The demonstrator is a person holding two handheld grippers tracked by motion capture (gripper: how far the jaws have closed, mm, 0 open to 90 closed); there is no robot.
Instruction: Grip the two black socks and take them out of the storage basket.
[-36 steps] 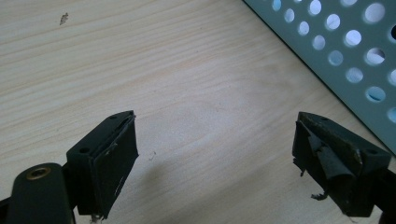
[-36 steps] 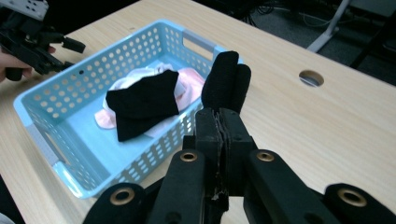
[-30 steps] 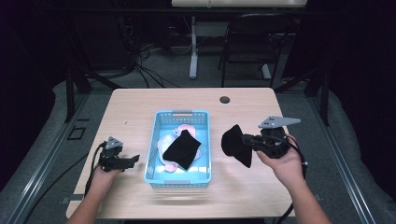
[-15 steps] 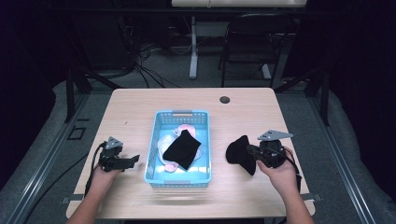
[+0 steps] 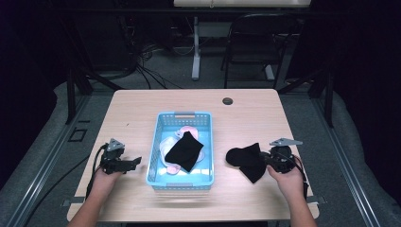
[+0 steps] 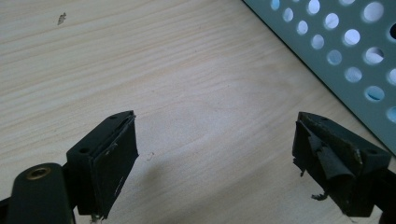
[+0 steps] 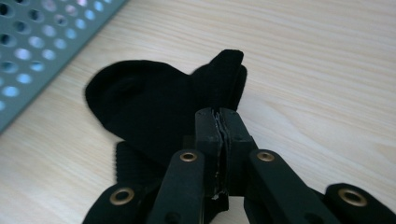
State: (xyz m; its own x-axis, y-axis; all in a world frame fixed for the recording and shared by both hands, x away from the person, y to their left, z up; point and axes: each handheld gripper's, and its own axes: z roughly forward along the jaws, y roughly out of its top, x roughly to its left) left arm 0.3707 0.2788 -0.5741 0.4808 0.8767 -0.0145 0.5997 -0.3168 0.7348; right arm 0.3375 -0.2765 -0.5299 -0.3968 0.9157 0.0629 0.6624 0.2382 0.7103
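The high view looks forward and down from above the person's side, taking in the whole table (image 5: 142, 113), the basket (image 5: 184, 177) at its middle and the floor beyond. The left gripper view sits close and low over the tabletop (image 6: 163, 70), facing the basket wall (image 6: 336, 42). The right gripper view, equally close, looks along its jaws across a black sock (image 7: 144, 107) to that basket's (image 7: 42, 42) other side wall.

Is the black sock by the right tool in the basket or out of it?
Out: the black sock lies on the table right of the blue basket, pinched by the right tool.
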